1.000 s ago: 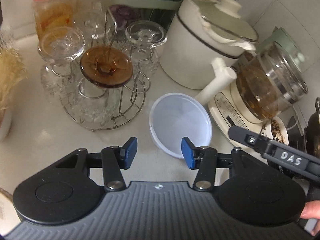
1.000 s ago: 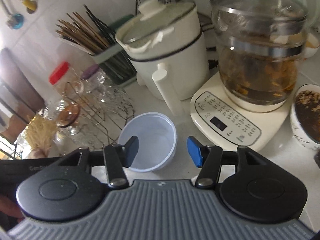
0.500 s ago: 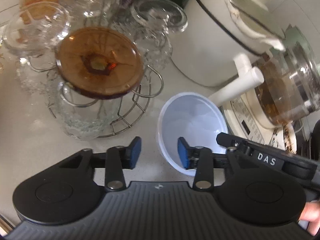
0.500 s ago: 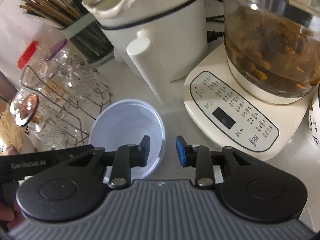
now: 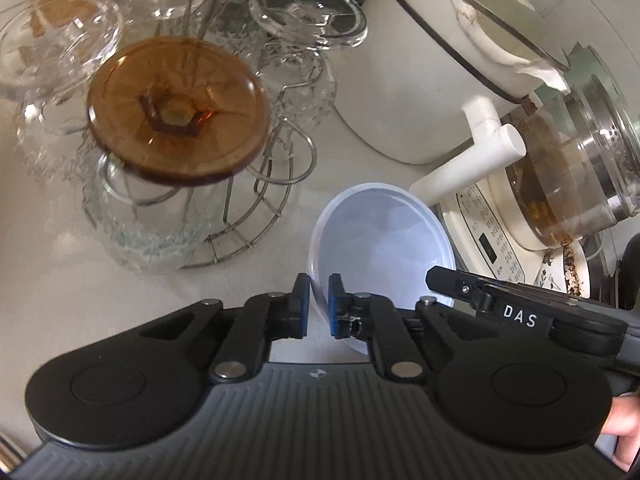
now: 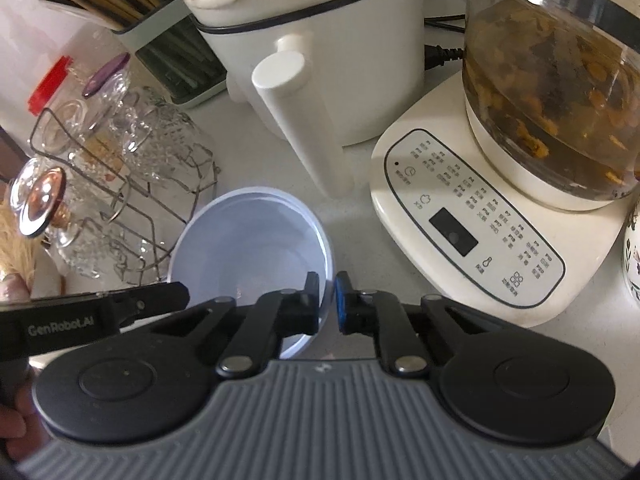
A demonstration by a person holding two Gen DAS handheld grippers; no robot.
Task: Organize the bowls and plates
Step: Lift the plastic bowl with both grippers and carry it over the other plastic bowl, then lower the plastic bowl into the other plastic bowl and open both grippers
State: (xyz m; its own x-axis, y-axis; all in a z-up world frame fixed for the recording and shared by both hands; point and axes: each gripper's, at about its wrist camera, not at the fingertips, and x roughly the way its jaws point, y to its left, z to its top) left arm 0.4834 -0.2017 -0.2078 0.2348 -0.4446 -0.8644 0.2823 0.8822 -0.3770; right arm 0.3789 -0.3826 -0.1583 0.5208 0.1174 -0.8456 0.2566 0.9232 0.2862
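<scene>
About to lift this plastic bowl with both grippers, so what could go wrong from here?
1. Both the left gripper and right gripper pinch only the thin rim of the plastic bowl; it may flex or slip out.
2. The white pot's handle juts out just past the bowl; a careless lift could bump it.
3. The wire rack of glasses stands close beside the bowl and could get knocked.

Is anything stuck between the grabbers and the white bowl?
No. The left gripper and right gripper each pinch the bowl rim on opposite sides, with nothing in between. The pot handle sits just behind it.
</scene>
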